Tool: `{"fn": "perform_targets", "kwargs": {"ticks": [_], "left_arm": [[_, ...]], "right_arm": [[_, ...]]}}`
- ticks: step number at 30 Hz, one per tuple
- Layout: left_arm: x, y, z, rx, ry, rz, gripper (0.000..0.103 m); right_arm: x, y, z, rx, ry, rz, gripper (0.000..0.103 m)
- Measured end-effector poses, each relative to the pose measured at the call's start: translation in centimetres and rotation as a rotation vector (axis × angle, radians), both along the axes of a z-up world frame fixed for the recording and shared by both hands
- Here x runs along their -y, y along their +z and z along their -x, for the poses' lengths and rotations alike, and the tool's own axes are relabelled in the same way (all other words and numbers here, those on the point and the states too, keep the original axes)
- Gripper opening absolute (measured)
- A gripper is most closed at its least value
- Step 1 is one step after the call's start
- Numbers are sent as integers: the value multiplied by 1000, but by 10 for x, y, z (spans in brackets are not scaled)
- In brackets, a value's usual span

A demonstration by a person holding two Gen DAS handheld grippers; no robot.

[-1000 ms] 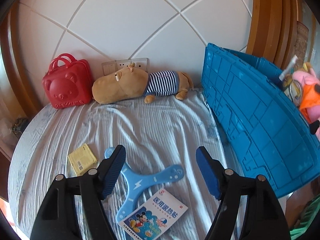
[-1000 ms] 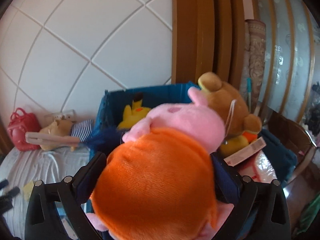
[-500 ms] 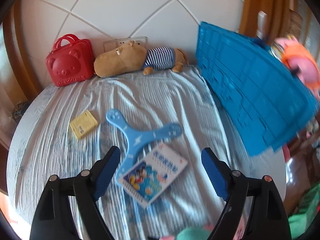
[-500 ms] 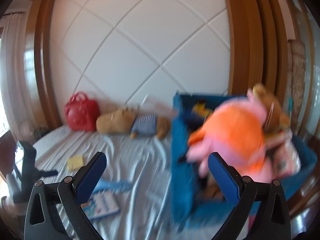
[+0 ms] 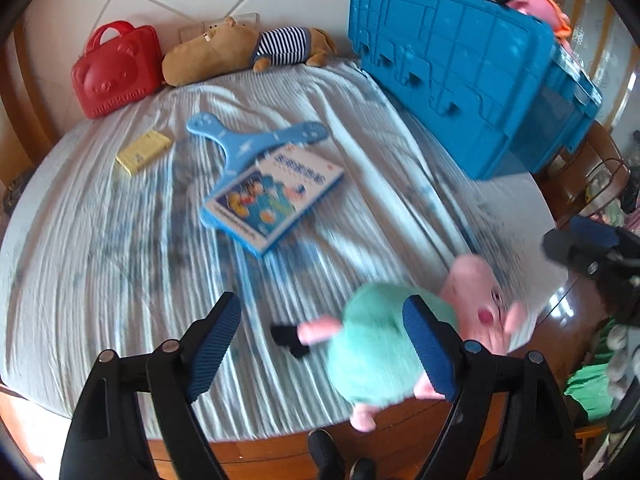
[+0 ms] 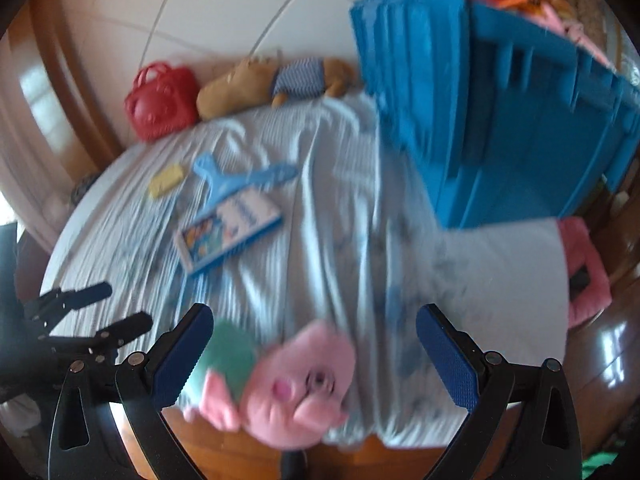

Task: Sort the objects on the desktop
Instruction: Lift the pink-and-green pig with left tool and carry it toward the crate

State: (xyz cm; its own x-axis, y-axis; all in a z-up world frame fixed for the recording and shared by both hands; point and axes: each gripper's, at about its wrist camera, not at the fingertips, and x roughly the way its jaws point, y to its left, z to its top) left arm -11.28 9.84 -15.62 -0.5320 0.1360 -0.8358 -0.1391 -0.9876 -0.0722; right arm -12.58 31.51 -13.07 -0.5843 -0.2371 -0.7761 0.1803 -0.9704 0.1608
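A cloth-covered bench [image 5: 120,240] is seen from the left wrist; the pig plush [image 5: 384,356] lies at its near edge, where a nudge could tip it off. The left tool [image 5: 320,348] is spread.

From the right wrist, blurred, the right tool [image 6: 308,352] is likewise spread, seemingly above the plush; open room lies short of the blue crate [image 6: 500,120].

From my right wrist view nearly everything smears: the pink pig plush in green [image 6: 276,376] is a blur at the desk's near edge, and the print on the picture book [image 6: 226,224] is unreadable to me. The left hand-held gripper [image 6: 90,314] shows only partly at the left edge. In my left wrist view the right hand-held gripper [image 5: 592,248] is cut off at the right edge (I cannot tell how its jaws stand there). The blue crate [image 5: 460,68] hides most of its contents.
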Motion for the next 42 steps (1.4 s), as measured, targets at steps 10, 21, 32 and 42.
{"fn": "perform_targets", "kwargs": {"ticks": [10, 21, 32, 42], "left_arm": [[-15, -47, -46, 36, -21, 28, 83], [-30, -83, -22, -44, -101, 32, 99], [-32, -96, 18, -66, -187, -87, 103], [-52, -75, 19, -105, -253, -85, 65]], "right_arm": [[-5, -53, -42, 83, 8, 37, 103], [8, -107, -32, 106, 3, 108, 103], [5, -125, -1, 64, 8, 146, 103], [0, -112, 5, 22, -3, 128, 85]]}}
